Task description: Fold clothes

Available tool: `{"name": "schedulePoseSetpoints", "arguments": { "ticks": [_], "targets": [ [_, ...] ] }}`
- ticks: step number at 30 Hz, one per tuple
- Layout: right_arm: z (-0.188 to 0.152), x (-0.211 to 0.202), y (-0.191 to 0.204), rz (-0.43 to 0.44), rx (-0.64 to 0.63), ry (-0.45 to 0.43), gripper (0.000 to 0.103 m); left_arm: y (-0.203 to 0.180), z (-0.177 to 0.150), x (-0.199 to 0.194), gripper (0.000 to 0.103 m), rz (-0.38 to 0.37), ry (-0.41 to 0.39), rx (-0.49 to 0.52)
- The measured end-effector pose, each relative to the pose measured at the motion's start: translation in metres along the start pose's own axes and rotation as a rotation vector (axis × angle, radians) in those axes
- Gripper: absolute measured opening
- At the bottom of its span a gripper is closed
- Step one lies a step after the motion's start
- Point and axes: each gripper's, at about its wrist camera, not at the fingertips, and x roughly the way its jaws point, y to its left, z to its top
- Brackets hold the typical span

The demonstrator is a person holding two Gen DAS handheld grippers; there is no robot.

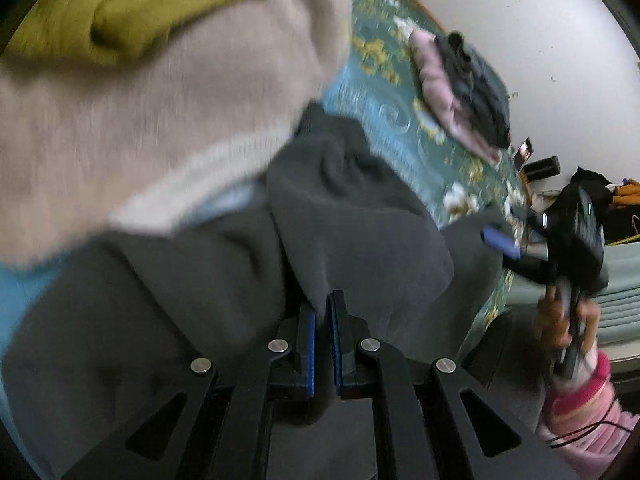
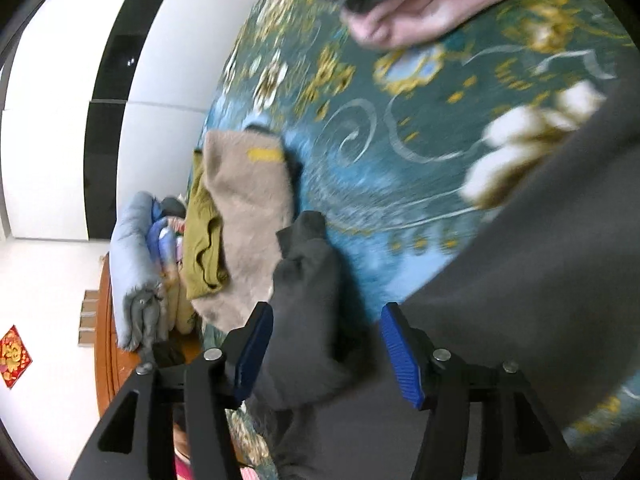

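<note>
Lying rumpled across the patterned bedspread (image 2: 400, 184), the dark grey garment (image 1: 360, 240) is behaving like a soft, thick knit: it is sagging into folds and bunching into humps, so it looks light, limp and not at all slippery or fragile. The left gripper (image 1: 322, 316) is pinching a ridge of this grey cloth, its blue pads nearly together with fabric drawn up between them. The right gripper (image 2: 326, 344) is standing with its jaws apart; a hump of the same grey cloth is sitting between them, and whether the left pad is brushing it is hard to tell through the blur, while the right pad is clear of it. In the left wrist view that gripper is showing at the bed's edge, held by a hand (image 1: 568, 320) in a pink sleeve (image 1: 592, 400). Beside the grey garment a beige sweater (image 1: 160, 120) and an olive knit (image 1: 140, 12) are lying in a heap, and further up the bed a pink piece (image 1: 440, 92) with a dark one on top is looking already folded. Because the cloth is so floppy, a single pinch is only going to lift a peak; taking hold at a hem or corner with each gripper, well apart, is likely the way to keep an edge taut for a fold.
</note>
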Motion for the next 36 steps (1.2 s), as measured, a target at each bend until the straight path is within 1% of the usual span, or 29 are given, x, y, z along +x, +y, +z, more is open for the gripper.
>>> {"name": "schedulePoseSetpoints", "arguments": {
  "ticks": [2, 5, 8, 10, 14, 19, 21, 22, 23, 24, 25, 26, 28, 31, 33, 35, 36],
  "targets": [
    [0.005, 0.021, 0.004, -0.006, -0.001, 0.041, 0.062, 0.007, -0.011, 0.006, 0.007, -0.002, 0.002, -0.035],
    [0.013, 0.053, 0.009, -0.063, -0.025, 0.089, 0.062, 0.017, -0.018, 0.009, 0.007, -0.025, -0.009, -0.09],
    [0.024, 0.081, 0.017, -0.104, -0.055, 0.124, 0.062, 0.02, -0.022, 0.002, 0.007, -0.037, -0.027, -0.114],
    [0.03, 0.098, 0.023, -0.118, -0.073, 0.147, 0.062, 0.024, -0.026, -0.011, 0.007, -0.045, -0.051, -0.132],
    [0.034, 0.13, 0.037, -0.194, -0.139, 0.19, 0.062, 0.047, -0.039, -0.05, 0.009, -0.047, -0.132, -0.215],
    [0.029, 0.15, 0.044, -0.187, -0.141, 0.212, 0.06, 0.079, -0.058, -0.088, 0.017, -0.016, -0.224, -0.341],
    [0.027, 0.152, 0.048, -0.184, -0.143, 0.209, 0.049, 0.094, -0.067, -0.101, 0.017, -0.008, -0.255, -0.398],
    [0.026, 0.151, 0.049, -0.186, -0.148, 0.205, 0.033, 0.101, -0.069, -0.106, 0.017, -0.008, -0.269, -0.422],
    [0.025, 0.15, 0.05, -0.191, -0.149, 0.204, 0.015, 0.106, -0.071, -0.11, 0.017, -0.009, -0.281, -0.443],
    [0.025, 0.147, 0.051, -0.188, -0.151, 0.199, 0.007, 0.109, -0.072, -0.112, 0.017, -0.012, -0.29, -0.459],
    [0.025, 0.144, 0.051, -0.184, -0.154, 0.193, 0.005, 0.11, -0.071, -0.113, 0.017, -0.013, -0.299, -0.47],
    [0.027, 0.139, 0.053, -0.167, -0.159, 0.178, 0.005, 0.109, -0.069, -0.112, 0.017, -0.014, -0.307, -0.473],
    [0.033, 0.118, 0.061, -0.123, -0.176, 0.12, 0.004, 0.106, -0.065, -0.113, 0.017, -0.017, -0.319, -0.469],
    [0.051, 0.07, 0.068, -0.069, -0.19, -0.027, 0.004, 0.101, -0.059, -0.116, 0.017, -0.022, -0.331, -0.453],
    [0.065, 0.032, 0.071, -0.039, -0.188, -0.148, 0.004, 0.098, -0.056, -0.117, 0.017, -0.023, -0.334, -0.441],
    [0.079, -0.01, 0.064, -0.04, -0.173, -0.272, 0.004, 0.098, -0.055, -0.118, 0.017, -0.017, -0.334, -0.436],
    [0.085, -0.027, 0.055, -0.053, -0.148, -0.318, 0.004, 0.1, -0.056, -0.119, 0.017, -0.015, -0.333, -0.44]
  ]
}}
